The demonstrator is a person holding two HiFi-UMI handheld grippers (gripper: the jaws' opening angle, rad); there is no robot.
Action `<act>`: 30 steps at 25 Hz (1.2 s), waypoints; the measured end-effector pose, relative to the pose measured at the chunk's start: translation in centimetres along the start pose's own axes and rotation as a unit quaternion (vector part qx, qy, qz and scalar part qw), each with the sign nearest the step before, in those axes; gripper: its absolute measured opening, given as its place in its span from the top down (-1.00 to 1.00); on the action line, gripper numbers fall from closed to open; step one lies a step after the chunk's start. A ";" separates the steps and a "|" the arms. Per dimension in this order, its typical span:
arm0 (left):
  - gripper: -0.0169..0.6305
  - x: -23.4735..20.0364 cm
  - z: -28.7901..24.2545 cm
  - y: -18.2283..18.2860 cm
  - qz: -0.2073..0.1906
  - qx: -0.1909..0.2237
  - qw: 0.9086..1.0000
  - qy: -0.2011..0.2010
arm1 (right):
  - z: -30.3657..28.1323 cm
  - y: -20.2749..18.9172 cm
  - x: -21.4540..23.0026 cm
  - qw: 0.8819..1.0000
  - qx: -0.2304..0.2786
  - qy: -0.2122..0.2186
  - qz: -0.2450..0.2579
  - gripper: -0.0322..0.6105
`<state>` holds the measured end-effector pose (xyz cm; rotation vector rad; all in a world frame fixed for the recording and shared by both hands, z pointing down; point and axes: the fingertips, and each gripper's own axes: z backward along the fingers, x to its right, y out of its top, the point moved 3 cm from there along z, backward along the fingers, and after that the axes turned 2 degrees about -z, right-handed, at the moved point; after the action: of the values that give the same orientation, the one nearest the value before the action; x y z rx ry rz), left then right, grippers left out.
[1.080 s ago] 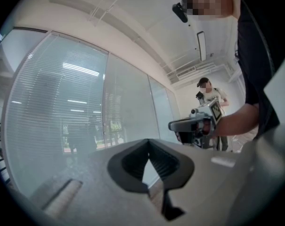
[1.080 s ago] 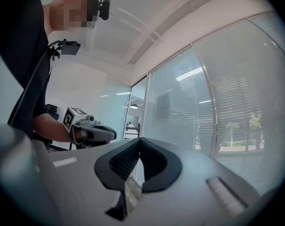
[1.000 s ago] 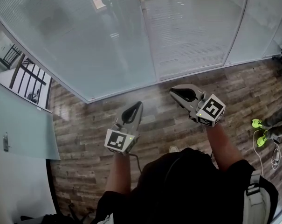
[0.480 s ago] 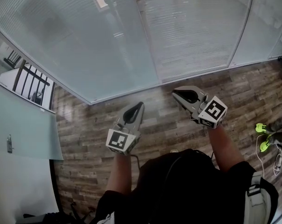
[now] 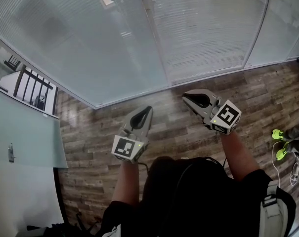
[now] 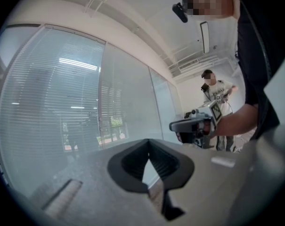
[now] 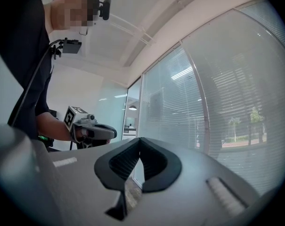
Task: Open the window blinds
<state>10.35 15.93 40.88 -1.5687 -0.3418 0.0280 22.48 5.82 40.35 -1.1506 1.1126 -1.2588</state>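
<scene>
Jaws pinched shut on nothing, the left gripper [image 5: 146, 111] and right gripper [image 5: 186, 97] point at the closed window blinds [image 5: 203, 28] straight ahead, slats running level, the right gripper slightly nearer.

The floor [image 5: 90, 147] is of brown wood-look planks laid in staggered rows, with a dull sheen near the glass. A pale rail [image 5: 134, 95] at the foot of the glass wall stands on it along the far edge. At the right edge two bright green shoes [image 5: 276, 134] stand on the planks, near each other. A thin white cable [image 5: 293, 169] lies looped just beside them.
</scene>
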 end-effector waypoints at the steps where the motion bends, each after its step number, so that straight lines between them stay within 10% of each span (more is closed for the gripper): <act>1: 0.94 -0.1 -0.1 -0.2 -0.002 0.003 1.000 0.001 | 0.0 -0.1 0.1 1.000 -0.001 0.000 0.000 0.89; 30: 0.94 -6.9 -5.3 -1.0 0.007 0.020 0.999 -0.030 | -6.5 0.0 5.5 1.000 -0.009 -0.019 0.008 0.89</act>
<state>4.79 9.18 40.70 -1.5336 -0.3745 0.0918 16.09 0.25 39.78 -1.1722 1.1063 -1.2123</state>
